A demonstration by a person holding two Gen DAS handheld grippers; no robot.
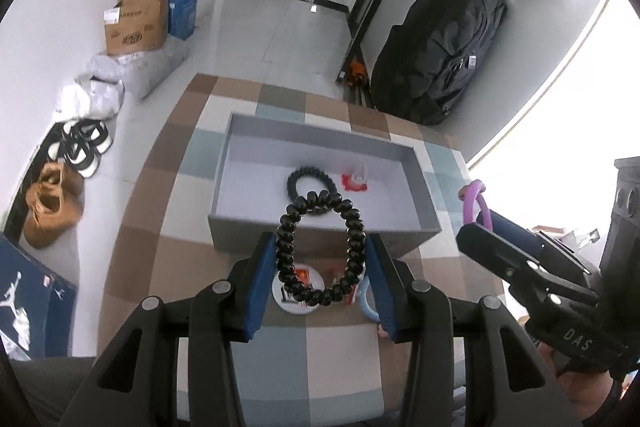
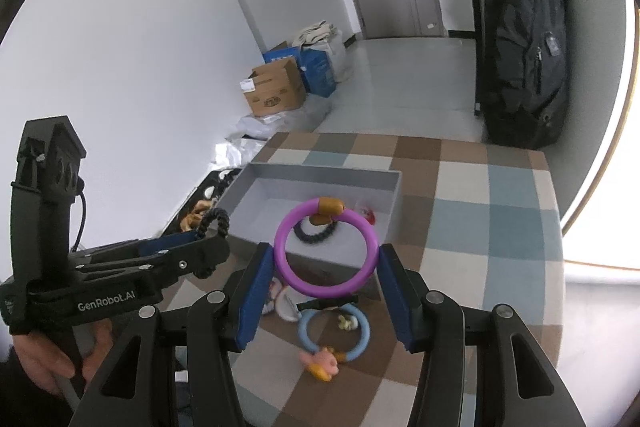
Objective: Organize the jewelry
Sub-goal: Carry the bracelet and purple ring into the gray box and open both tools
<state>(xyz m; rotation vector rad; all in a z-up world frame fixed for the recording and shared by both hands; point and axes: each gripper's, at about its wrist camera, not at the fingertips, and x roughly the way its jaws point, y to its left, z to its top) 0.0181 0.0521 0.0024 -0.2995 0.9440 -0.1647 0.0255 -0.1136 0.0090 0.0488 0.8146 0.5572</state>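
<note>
Here both hands are mid-carry, each bringing a piece toward the grey box that sits on the checked cloth. On the left, the left gripper has its blue pads closed partway on the black bead bracelet, which stands upright as a loop between them, its top rising just over the near wall of the box. Inside the box already lie a black hair tie and a small red and white trinket. Under the held bracelet, on the cloth, a white round badge and a pale blue ring with small charms still wait their turn.

Further right, the right gripper is likewise closed partway on the purple ring, whose rim is pressed on both sides by the pads; its orange-brown clasp points up and away, over the box's near wall.

I judge the step to be the delivery of these two pieces, with the pickup done and the drop not yet made. The next move calls for carrying each loop forward past the near wall until it hangs over the bare floor of the box, lowering it, and only then letting the jaws part, so that neither piece catches on the rim or lands on the things already inside
</note>
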